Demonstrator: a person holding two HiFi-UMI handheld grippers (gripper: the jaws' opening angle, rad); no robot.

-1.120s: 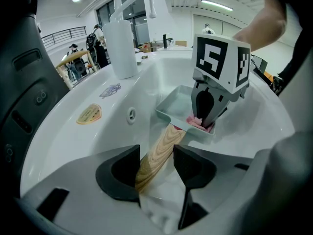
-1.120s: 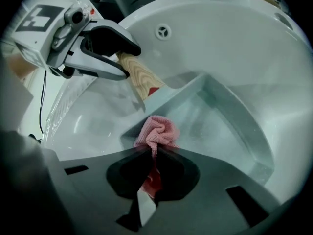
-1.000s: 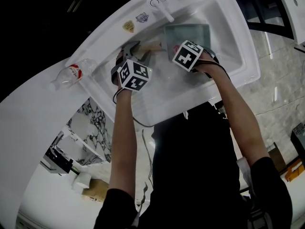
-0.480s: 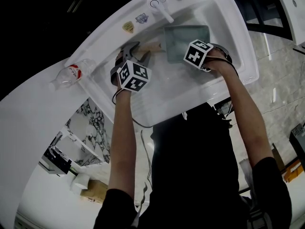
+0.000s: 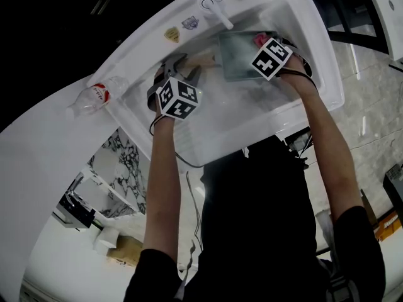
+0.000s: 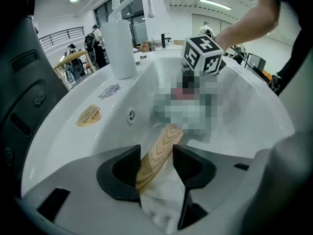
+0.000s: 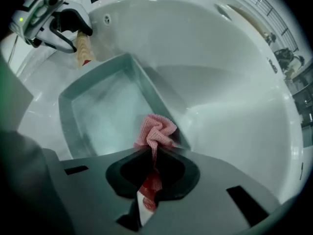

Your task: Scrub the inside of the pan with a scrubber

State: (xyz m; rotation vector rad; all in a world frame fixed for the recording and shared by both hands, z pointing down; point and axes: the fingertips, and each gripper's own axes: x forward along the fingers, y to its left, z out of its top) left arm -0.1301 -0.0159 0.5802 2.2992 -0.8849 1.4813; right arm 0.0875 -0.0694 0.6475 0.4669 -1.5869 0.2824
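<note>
A grey rectangular pan (image 5: 238, 55) (image 7: 102, 111) lies in the white sink (image 5: 302, 17). Its wooden handle (image 6: 160, 153) (image 7: 83, 48) points left. My left gripper (image 5: 179, 69) (image 6: 156, 161) is shut on that handle and holds the pan in place. My right gripper (image 5: 263, 43) (image 7: 152, 173) is shut on a pink mesh scrubber (image 7: 157, 131) (image 5: 259, 39). The bunched scrubber sits at the pan's far right corner, by its rim. In the left gripper view the pan's inside is hidden under a blurred patch.
A white faucet (image 5: 217, 8) (image 6: 120, 43) stands at the back rim of the sink. Two stickers (image 5: 170, 34) sit on the rim and a plastic bottle (image 5: 94, 96) lies on the counter to the left. The overflow hole (image 6: 130, 115) is in the basin wall.
My right gripper has carried the scrubber across the pan from its near left part to its far right corner. The left gripper has kept its hold on the handle.
</note>
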